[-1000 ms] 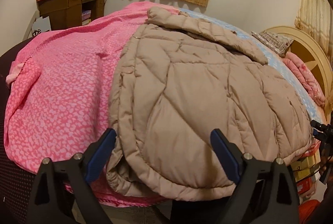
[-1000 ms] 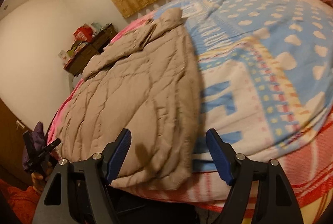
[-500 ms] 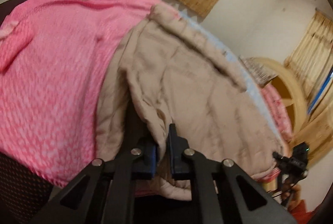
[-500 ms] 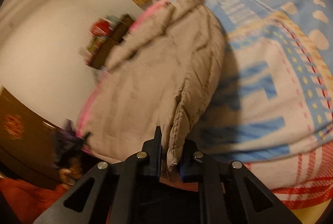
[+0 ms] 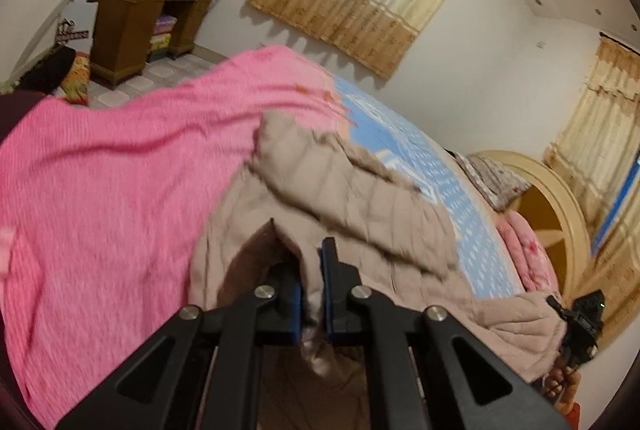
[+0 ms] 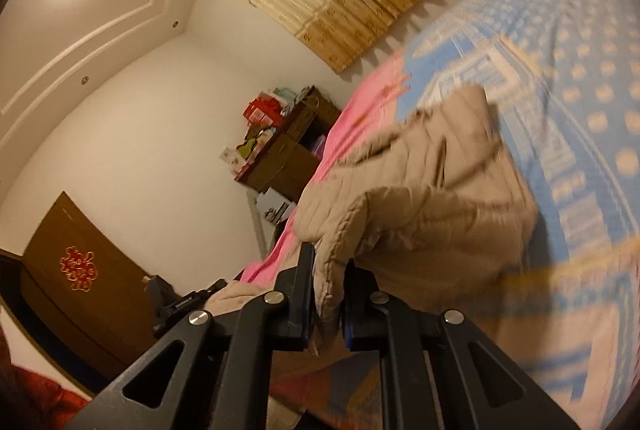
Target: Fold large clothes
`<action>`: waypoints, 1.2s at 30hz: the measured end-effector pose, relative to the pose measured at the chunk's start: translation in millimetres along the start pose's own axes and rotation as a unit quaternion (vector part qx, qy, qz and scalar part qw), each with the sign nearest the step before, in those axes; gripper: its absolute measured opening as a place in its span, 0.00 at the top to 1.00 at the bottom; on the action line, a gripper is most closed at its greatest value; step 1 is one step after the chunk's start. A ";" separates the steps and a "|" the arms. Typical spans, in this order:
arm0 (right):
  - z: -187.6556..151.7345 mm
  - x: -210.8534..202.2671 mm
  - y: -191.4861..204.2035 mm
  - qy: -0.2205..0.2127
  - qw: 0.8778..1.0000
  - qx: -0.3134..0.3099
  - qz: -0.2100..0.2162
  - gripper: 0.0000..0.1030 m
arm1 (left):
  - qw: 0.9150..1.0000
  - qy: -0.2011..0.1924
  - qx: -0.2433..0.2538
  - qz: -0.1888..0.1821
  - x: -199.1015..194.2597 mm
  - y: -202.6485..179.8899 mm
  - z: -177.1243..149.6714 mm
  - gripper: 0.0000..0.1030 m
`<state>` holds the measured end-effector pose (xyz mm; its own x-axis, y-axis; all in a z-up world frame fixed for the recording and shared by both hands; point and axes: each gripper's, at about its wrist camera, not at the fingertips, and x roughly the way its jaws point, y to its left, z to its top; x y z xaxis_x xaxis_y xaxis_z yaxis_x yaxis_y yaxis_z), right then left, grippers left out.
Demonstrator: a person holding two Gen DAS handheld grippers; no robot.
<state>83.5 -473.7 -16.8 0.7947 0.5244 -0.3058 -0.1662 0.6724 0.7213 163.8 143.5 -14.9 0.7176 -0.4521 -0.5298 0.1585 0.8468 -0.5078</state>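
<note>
Both grippers, wide open a second ago, now pinch the coat's near hem and lift it.

On the left, the left gripper (image 5: 311, 280) clamps the beige quilted coat (image 5: 360, 198) beside the pink blanket (image 5: 100, 190); on the right, the right gripper (image 6: 327, 290) clamps its other corner, probably to fold the hem toward the far collar.

Your bed (image 5: 448, 166) carries a blue patterned cover, a pink blanket (image 5: 120, 190) over its left side, and a beige quilted coat (image 5: 360, 206) partly lifted off it, overlapping both. Pillows (image 5: 496, 182) rest near the headboard.
</note>
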 end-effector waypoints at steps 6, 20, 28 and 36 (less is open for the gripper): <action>73.0 54.6 4.2 -0.022 0.999 -0.015 -0.037 0.90 | 0.999 -0.001 -0.018 0.044 45.6 -6.9 59.6 0.92; 187.0 201.2 -97.8 -0.029 0.989 0.016 -0.143 0.90 | 0.991 0.109 -0.057 0.060 195.6 -25.7 188.6 0.70; 169.3 265.8 -181.5 -0.001 0.985 0.049 -0.164 0.91 | 0.995 0.026 0.015 0.099 168.0 -6.8 219.3 0.17; 166.9 269.4 -171.4 0.000 0.982 0.019 -0.186 0.90 | 0.988 0.046 0.079 0.122 183.0 -12.2 170.0 0.16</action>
<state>423.5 -534.9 -119.0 0.7968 0.2447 -0.5525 0.1580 0.7981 0.5814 408.5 98.1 9.8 0.6839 -0.2473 -0.6864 0.0986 0.9635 -0.2488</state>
